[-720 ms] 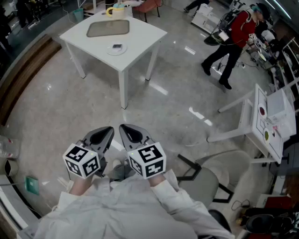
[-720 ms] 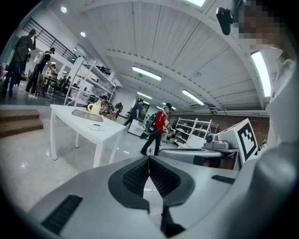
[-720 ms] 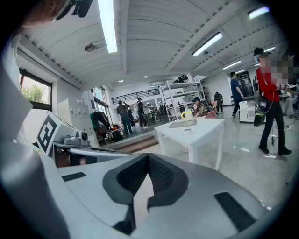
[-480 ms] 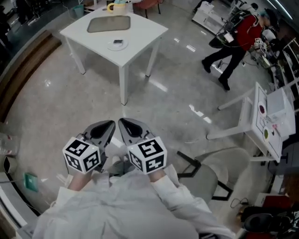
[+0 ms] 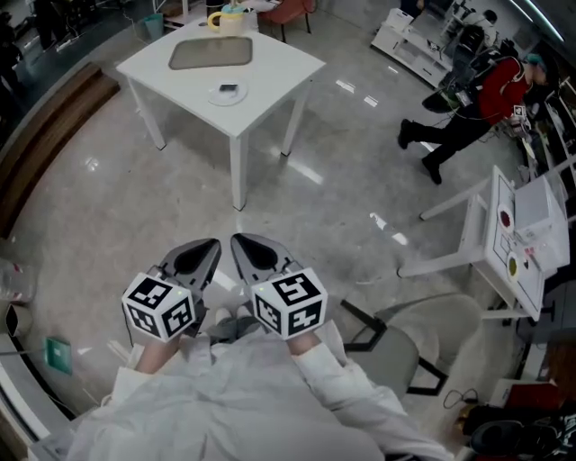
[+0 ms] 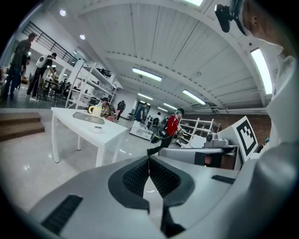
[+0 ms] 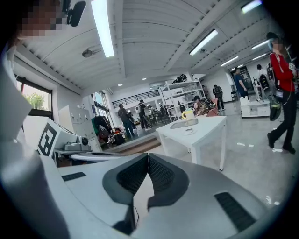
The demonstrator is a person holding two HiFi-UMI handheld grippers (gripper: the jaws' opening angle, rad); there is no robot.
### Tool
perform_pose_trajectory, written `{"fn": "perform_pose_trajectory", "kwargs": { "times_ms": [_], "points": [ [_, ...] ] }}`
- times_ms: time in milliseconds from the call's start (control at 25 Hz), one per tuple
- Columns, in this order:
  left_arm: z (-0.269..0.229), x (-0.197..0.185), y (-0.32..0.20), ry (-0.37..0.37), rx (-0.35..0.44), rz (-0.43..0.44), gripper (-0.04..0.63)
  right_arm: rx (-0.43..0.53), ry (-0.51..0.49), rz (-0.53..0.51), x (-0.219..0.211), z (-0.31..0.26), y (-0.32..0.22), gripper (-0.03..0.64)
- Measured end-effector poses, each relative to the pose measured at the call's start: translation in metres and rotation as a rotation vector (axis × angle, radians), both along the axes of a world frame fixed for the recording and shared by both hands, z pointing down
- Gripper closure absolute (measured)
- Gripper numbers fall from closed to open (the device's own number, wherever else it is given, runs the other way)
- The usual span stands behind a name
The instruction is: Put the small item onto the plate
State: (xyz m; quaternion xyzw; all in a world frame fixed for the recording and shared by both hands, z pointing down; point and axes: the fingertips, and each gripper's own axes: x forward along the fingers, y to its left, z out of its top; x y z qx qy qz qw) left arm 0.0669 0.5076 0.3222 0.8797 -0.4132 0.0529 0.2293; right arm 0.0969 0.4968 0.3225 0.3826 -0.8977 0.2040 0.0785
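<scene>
A white plate [image 5: 227, 94] lies on the white table [image 5: 270, 67] far ahead, with a small dark item [image 5: 227, 88] resting on it. Both grippers hang close to my body, well short of the table, side by side. My left gripper [image 5: 212, 246] is shut with nothing in it, and so is my right gripper [image 5: 238, 242]. In the left gripper view the jaws [image 6: 149, 159] meet, with the table [image 6: 110, 135] and plate [image 6: 97, 130] beyond at the left. The right gripper view shows the closed jaws [image 7: 148, 157] and the plate [image 7: 189, 130] on the table [image 7: 205, 133].
A grey tray [image 5: 210, 53] and a yellow mug [image 5: 220, 19] share the table. A person in red [image 5: 481, 103] walks at the right. A white stand [image 5: 508, 230] and a grey chair [image 5: 423, 338] stand to my right, a wooden step [image 5: 45, 135] at the left.
The person in red has walked further to the right. My two grippers have stayed together near my body, both shut.
</scene>
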Motion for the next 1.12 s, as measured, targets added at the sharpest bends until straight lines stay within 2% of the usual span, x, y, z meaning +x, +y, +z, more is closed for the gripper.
{"fn": "perform_pose_trajectory", "kwargs": {
  "times_ms": [200,640,960,1120],
  "points": [
    [0.008,0.004,-0.003,-0.002,-0.007,-0.028,0.584,0.004,0.031,-0.023,0.008,0.006,-0.008,0.601],
    [0.019,0.000,-0.033,0.004,-0.028,-0.052,0.584,-0.033,-0.002,-0.023,0.004,0.022,-0.037,0.601],
    [0.037,-0.021,-0.100,0.004,-0.091,-0.051,0.584,-0.058,0.017,-0.034,-0.019,0.035,-0.098,0.601],
    [0.031,-0.043,-0.152,0.021,-0.086,-0.060,0.584,-0.042,0.050,-0.023,-0.036,0.030,-0.148,0.601]
  ]
}}
